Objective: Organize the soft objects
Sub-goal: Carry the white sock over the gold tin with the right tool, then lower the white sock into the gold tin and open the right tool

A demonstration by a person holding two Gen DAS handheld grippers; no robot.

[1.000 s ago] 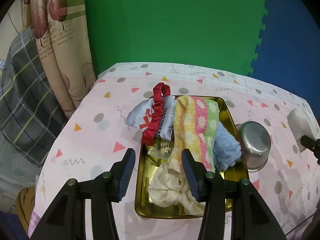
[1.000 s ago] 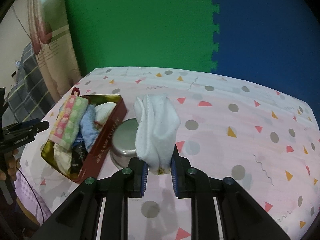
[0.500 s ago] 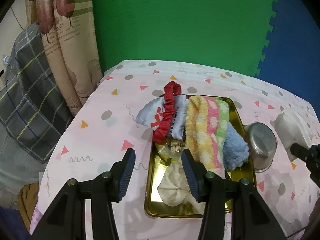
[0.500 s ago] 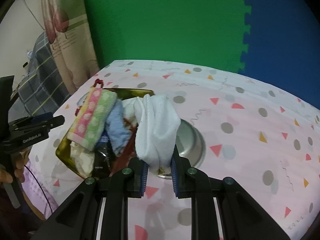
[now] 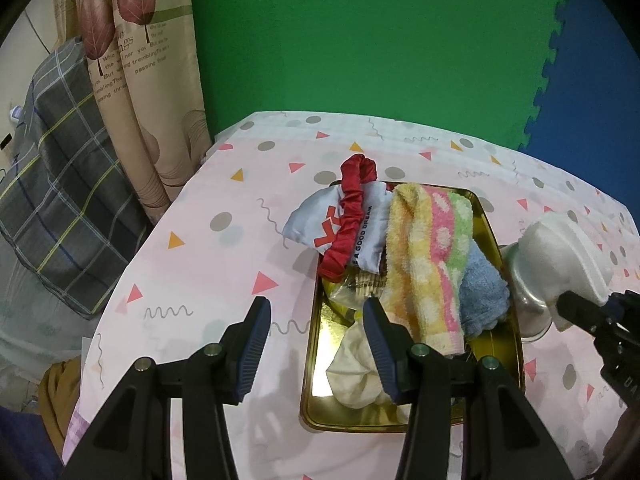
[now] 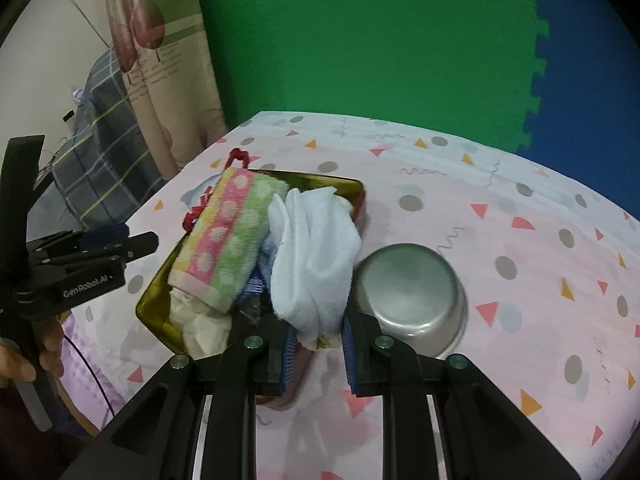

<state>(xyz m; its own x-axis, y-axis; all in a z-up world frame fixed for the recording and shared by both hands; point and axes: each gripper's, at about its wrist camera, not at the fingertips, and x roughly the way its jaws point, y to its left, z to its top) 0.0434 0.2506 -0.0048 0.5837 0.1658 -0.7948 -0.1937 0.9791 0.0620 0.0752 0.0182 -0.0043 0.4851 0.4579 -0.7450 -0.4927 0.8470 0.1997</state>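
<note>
White cloth (image 6: 312,256), folded, is pinched at its lower end between the closed jaws of the right gripper (image 6: 318,344) and stands up in front of the tin (image 6: 154,296), just beside the steel bowl (image 6: 412,292). The cloth hides the tin's near right edge and part of what lies inside. In the left wrist view the same cloth (image 5: 560,256) covers most of the bowl (image 5: 528,308), and only the tip of the right gripper (image 5: 580,312) shows at the frame edge.

The left gripper (image 5: 316,332) hangs with its jaws wide apart and nothing between them, over the tin's (image 5: 316,360) left rim; its right finger blocks part of the cream rag (image 5: 356,372).

In or on the tin: one striped towel (image 5: 428,256), one blue cloth (image 5: 480,296), one cream rag, one red scrunchie (image 5: 348,224) lying across one printed pouch (image 5: 316,224) that overhangs the tin's far left corner. Under the towel sits something clear and crinkled (image 5: 356,286), perhaps a wrapper; too little shows to tell.

A hand (image 6: 28,356) at the left wrist rig is cut off by the frame.
</note>
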